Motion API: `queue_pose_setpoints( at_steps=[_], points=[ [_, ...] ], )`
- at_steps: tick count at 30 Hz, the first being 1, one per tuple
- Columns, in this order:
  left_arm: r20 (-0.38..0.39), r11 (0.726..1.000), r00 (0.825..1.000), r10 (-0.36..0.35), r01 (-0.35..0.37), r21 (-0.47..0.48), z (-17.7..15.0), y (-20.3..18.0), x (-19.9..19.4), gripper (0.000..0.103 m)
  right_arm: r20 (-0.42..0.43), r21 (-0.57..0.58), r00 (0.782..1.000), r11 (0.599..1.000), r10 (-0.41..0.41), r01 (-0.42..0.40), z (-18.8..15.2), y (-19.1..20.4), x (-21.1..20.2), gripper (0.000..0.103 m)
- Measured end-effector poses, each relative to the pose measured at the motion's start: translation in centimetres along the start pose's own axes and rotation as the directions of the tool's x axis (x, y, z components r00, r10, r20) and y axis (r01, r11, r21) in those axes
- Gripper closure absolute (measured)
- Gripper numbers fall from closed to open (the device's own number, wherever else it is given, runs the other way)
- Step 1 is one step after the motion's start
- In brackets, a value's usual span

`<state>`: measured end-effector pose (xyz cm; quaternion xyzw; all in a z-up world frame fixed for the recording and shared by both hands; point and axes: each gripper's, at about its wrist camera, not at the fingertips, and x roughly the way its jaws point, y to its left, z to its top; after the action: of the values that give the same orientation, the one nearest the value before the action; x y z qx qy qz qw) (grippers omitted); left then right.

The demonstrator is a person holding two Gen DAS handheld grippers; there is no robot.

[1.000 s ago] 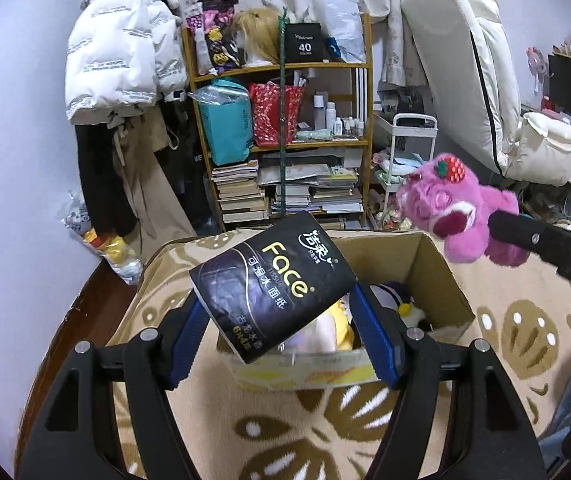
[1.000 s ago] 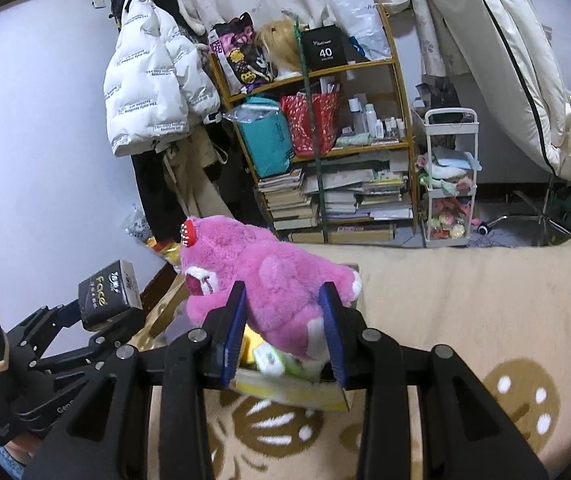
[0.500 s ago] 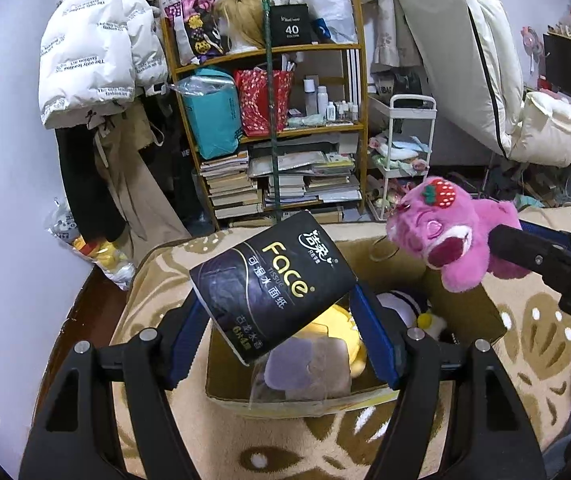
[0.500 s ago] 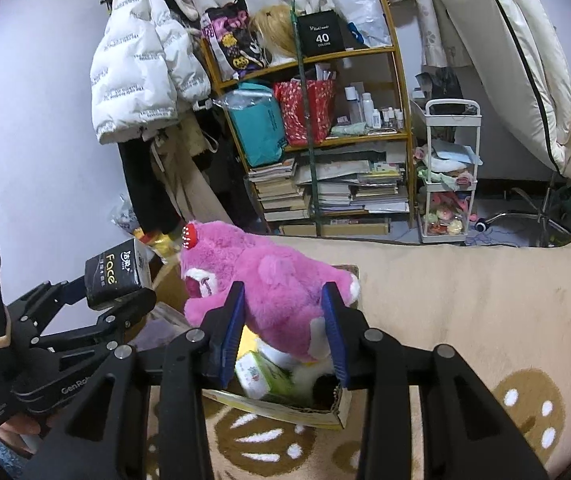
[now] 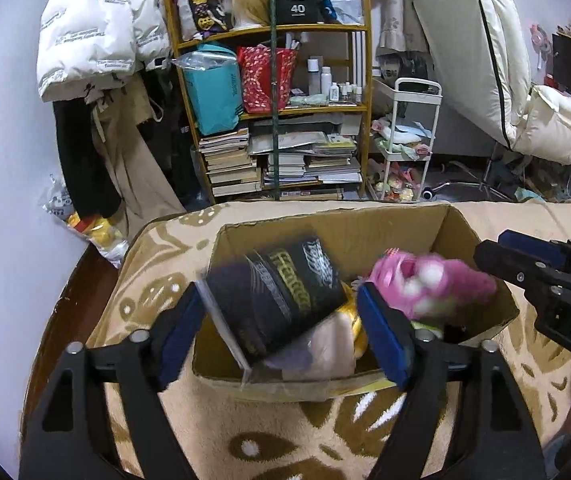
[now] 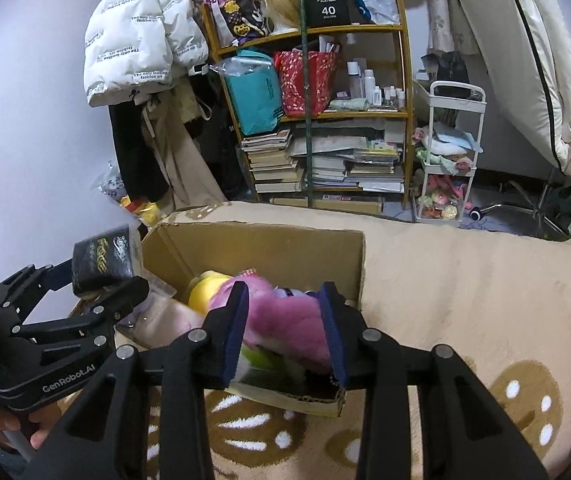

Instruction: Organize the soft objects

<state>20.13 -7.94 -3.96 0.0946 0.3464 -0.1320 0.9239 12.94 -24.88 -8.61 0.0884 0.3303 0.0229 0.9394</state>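
Note:
An open cardboard box [image 5: 365, 228] stands on a beige patterned blanket [image 5: 285, 432]; it also shows in the right wrist view [image 6: 269, 248]. My left gripper [image 5: 281, 332] is over the box's near left part, its jaws wide apart, and the black "Face" tissue pack [image 5: 281, 288] is blurred and tilted between them, over the box. My right gripper [image 6: 283, 328] is over the box's right side with the pink plush bear [image 6: 285, 320] between its pads; the bear [image 5: 433, 284] is blurred, low in the box. Yellow and cream soft things [image 6: 205, 292] lie inside.
A wooden shelf [image 5: 277, 108] with books, bags and bottles stands behind the bed. A white puffer jacket [image 5: 93, 28] hangs at the left. A small white trolley [image 5: 405, 140] and a leaning mattress [image 5: 477, 48] are at the right.
Both grippers have come down toward the box. The left jaws have spread and the tissue pack has tipped and dropped. The pink bear has gone from above the box down into it.

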Motion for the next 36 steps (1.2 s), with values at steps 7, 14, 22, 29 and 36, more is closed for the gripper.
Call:
queue_pose_setpoints(
  at_steps=[7, 14, 22, 29, 36],
  points=[
    [0.014, 0.999, 0.999, 0.039, -0.039, -0.022, -0.7, 1.0, -1.7, 0.014, 0.006, 0.003, 1.000, 1.000, 0.013, -0.013, -0.3, 0.1, -0.7, 0.064],
    [0.020, 0.995, 0.995, 0.100, -0.100, -0.031, -1.7, 2.2, -4.2, 0.014, 0.014, 0.014, 1.000, 1.000, 0.003, -0.004, -0.6, -0.1, -2.3, 0.063],
    [0.054, 0.991, 0.991, 0.120, -0.117, -0.060, -2.2, 3.0, -8.3, 0.013, 0.038, -0.029, 0.999, 0.999, -0.036, 0.037, -1.1, 0.7, -5.1, 0.043],
    [0.067, 0.990, 0.989, 0.131, -0.128, -0.052, -2.9, 3.3, -11.1, 0.012, 0.063, -0.038, 0.997, 0.998, -0.046, 0.049, -1.5, 1.0, -7.9, 0.028],
    [0.083, 0.986, 0.983, 0.163, -0.160, -0.040, -3.8, 3.4, -13.6, 0.006, 0.103, -0.087, 0.994, 0.995, -0.044, 0.053, -1.8, 1.6, -11.3, 0.010]
  ],
)
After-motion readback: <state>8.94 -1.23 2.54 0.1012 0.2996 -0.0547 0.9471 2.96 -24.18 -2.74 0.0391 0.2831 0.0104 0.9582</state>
